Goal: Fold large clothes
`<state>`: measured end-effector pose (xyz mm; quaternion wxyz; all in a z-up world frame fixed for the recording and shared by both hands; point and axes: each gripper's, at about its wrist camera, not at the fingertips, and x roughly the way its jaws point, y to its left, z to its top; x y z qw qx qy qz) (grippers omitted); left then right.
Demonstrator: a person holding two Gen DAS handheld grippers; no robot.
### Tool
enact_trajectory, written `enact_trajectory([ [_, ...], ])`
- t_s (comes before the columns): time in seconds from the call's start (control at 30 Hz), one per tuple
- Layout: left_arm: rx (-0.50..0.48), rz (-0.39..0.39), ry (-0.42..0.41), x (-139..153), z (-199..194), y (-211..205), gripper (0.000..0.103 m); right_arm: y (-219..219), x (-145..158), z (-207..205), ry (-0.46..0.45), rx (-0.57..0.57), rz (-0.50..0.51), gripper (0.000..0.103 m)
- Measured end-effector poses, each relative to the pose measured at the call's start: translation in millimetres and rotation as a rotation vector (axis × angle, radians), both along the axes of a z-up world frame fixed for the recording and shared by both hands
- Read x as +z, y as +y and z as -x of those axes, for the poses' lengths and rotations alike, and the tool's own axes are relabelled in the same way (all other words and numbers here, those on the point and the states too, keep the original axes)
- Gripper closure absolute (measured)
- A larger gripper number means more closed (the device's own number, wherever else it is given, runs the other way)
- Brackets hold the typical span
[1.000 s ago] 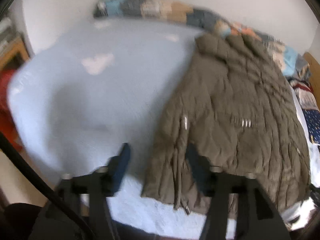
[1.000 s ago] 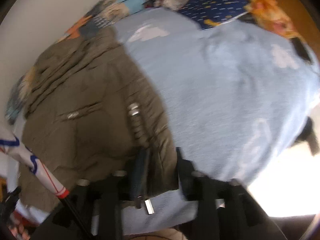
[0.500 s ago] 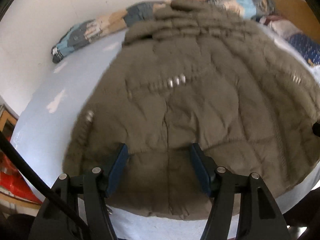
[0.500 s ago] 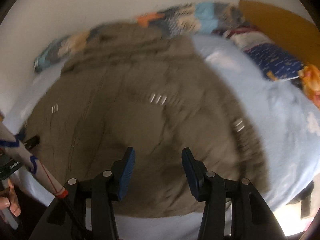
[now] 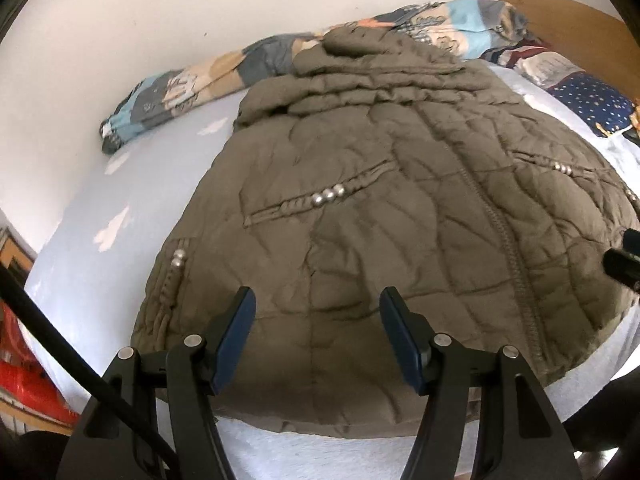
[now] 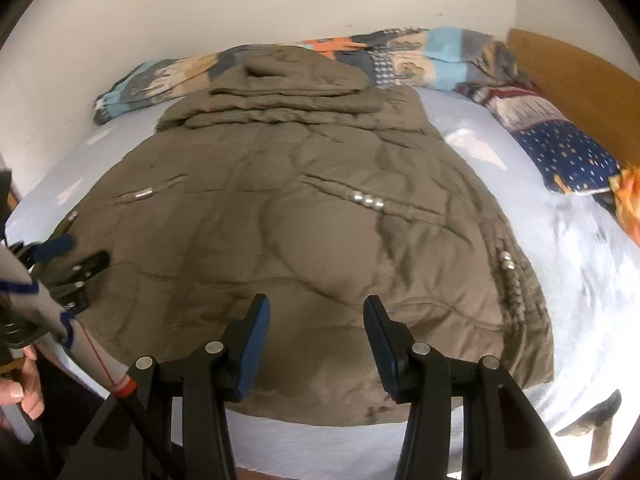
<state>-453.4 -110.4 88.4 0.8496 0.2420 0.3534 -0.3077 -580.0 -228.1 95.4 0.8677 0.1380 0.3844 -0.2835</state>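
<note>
An olive-brown quilted jacket (image 5: 380,208) lies spread out flat on the light blue bed sheet (image 5: 100,280), hood toward the wall and hem toward me. My left gripper (image 5: 318,314) hovers over the hem, left of the zip, open with nothing between its blue pads (image 5: 236,332). In the right wrist view the same jacket (image 6: 288,220) fills the middle. My right gripper (image 6: 316,312) is open above the hem's right half. The left gripper (image 6: 68,264) shows at that view's left edge, and the right gripper's tip (image 5: 624,260) at the left wrist view's right edge.
A rolled patchwork duvet (image 5: 192,84) lies along the white wall behind the hood. Pillows, one dark blue with dots (image 6: 568,152), rest against the wooden headboard (image 6: 580,80) on the right. Something red (image 5: 24,364) sits beside the bed's left edge. A hand (image 6: 20,392) shows low left.
Both views have swung in from the jacket's side edges to face it squarely from the hem and have rolled upright. The jacket now lies spread and still.
</note>
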Motion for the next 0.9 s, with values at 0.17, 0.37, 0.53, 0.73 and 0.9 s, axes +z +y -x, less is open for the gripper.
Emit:
enact_trajectory([
  [0.17, -0.021, -0.004, -0.017, 2, 5, -1, 0.040, 15, 1, -6, -0.001, 0.052, 0.018, 0.051],
  [0.37, -0.015, 0.003, -0.015, 2, 4, -2, 0.040, 4, -3, -2, -0.001, 0.028, -0.021, 0.051],
  [0.53, -0.021, 0.003, -0.025, 3, 6, -2, 0.040, -1, -4, 2, 0.000, 0.011, -0.036, 0.051],
  [0.73, -0.018, 0.005, -0.031, 5, 6, 0, 0.039, -11, -3, 8, -0.015, -0.025, -0.064, 0.051],
  [0.9, -0.019, 0.007, -0.038, 5, 7, 1, 0.039, -13, -1, 11, -0.023, -0.039, -0.068, 0.051],
])
